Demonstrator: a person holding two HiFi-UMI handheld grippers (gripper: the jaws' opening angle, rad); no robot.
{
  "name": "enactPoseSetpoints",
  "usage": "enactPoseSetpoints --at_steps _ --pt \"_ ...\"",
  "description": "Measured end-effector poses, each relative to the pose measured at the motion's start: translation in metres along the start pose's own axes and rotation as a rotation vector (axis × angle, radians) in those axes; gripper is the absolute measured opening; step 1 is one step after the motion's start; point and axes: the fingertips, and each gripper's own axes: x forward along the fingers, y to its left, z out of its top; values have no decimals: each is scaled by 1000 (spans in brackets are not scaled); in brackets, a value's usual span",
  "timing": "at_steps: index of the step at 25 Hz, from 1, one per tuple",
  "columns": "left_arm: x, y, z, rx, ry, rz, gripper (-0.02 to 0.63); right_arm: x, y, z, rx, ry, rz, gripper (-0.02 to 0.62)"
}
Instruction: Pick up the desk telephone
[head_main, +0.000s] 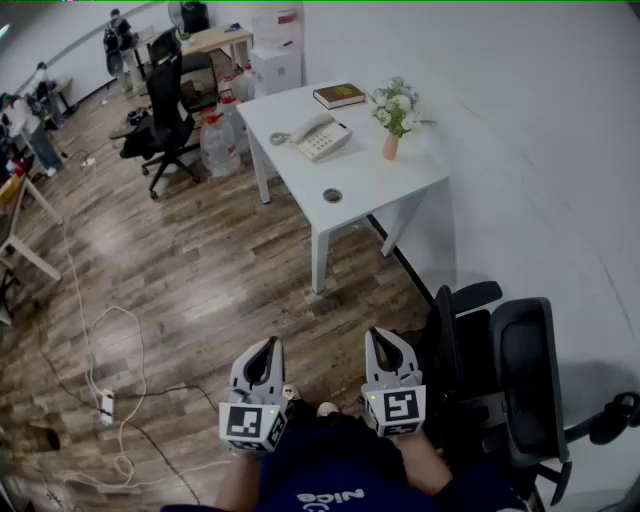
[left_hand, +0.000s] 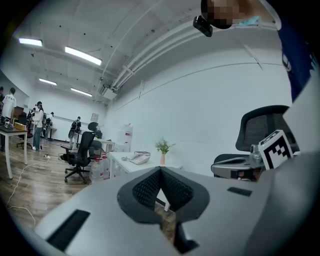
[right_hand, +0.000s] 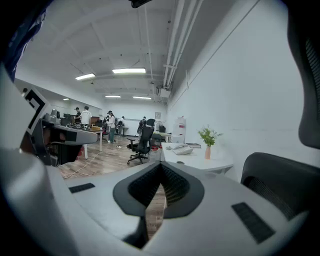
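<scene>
Task not started. Left gripper (head_main: 268, 346) and right gripper (head_main: 384, 336) both sit low in front of the person, side by side, pointing roughly level toward the room. Jaws on each are pressed together with nothing between them, per both gripper views; looks like a carry/idle posture, since there's nothing in reach to grab. Desk telephone (head_main: 320, 135) is well away, on the white desk (head_main: 372, 185) against the wall, handset on its cradle with the cord trailing off its left side. It sits toward the desk's far end, near a dark book (head_main: 339, 95), and a pink vase of flowers (head_main: 392, 140) stands just right of it. A small round dark object (head_main: 332, 195) lies nearer the front edge, apart from the phone. Black office chair (head_main: 510, 370) is right beside the right gripper, wood floor open between person and desk. My read: next is walking up, then opening the jaws. Risks are clipping the vase on approach and the cord dragging on lift.
</scene>
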Motion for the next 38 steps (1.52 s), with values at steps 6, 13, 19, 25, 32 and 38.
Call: enactPoseSetpoints --at_steps 6,13,19,25,32,38 --pt "12 8 5 -4 -7 -9 17 13 -4 3 7 1 -13 21" --pt "23 22 10 -10 -13 -41 17 26 0 12 29 -34 -46 21" --pt "38 49 11 -13 -1 -68 17 47 8 15 61 -35 -62 21" --pt "46 79 14 -29 4 -95 17 70 32 26 69 -52 -67 21" --pt "49 106 4 -60 20 -96 17 88 55 19 97 -43 -53 23" --pt "64 114 7 -44 16 -74 17 124 42 22 150 -58 -28 23"
